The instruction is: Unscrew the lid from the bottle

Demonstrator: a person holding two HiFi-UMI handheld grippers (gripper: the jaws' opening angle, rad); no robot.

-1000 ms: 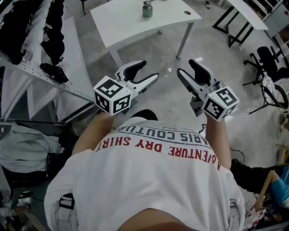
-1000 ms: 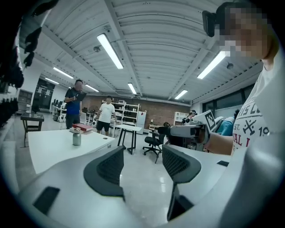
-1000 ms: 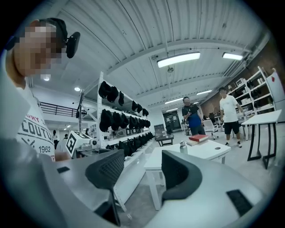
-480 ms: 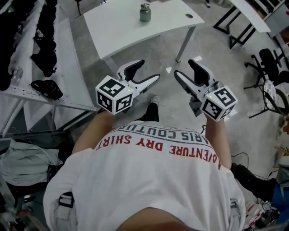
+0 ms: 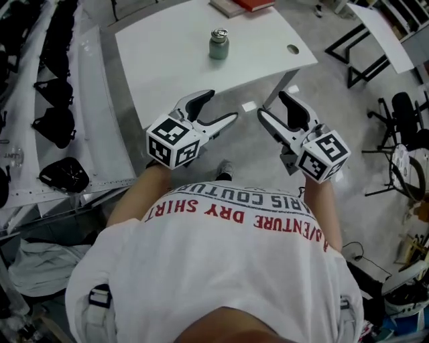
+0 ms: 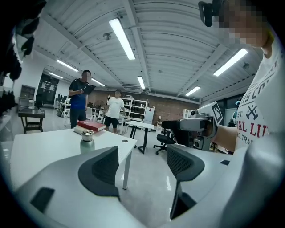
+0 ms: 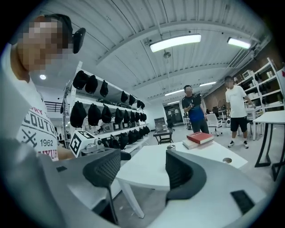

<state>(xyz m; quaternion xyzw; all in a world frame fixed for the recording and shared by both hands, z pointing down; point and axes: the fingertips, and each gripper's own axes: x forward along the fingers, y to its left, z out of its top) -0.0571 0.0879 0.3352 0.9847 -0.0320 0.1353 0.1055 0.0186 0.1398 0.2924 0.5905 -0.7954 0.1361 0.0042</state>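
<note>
A small grey-green bottle (image 5: 218, 43) with a silver screw lid stands upright on the white table (image 5: 167, 67), toward its far side. It also shows in the left gripper view, bottle (image 6: 87, 141), well beyond the jaws. In the right gripper view only the lid (image 7: 171, 146) peeks over a jaw. My left gripper (image 5: 221, 106) and right gripper (image 5: 271, 104) are held side by side in the air at the table's near edge, short of the bottle. Both have just been opening and stand open, with nothing between the jaws (image 6: 142, 167) (image 7: 142, 171).
A red book (image 5: 251, 5) lies on a stack at the table's far edge, and a cable hole (image 5: 292, 49) is at its right. Racks of black caps (image 5: 60, 127) line the left. Office chairs (image 5: 402, 110) stand at the right. Two people (image 6: 79, 102) stand beyond the table.
The table and bottle have drawn nearer as the person walked up to them, both grippers carried along. Both pairs of jaws stand wider than a second ago.
</note>
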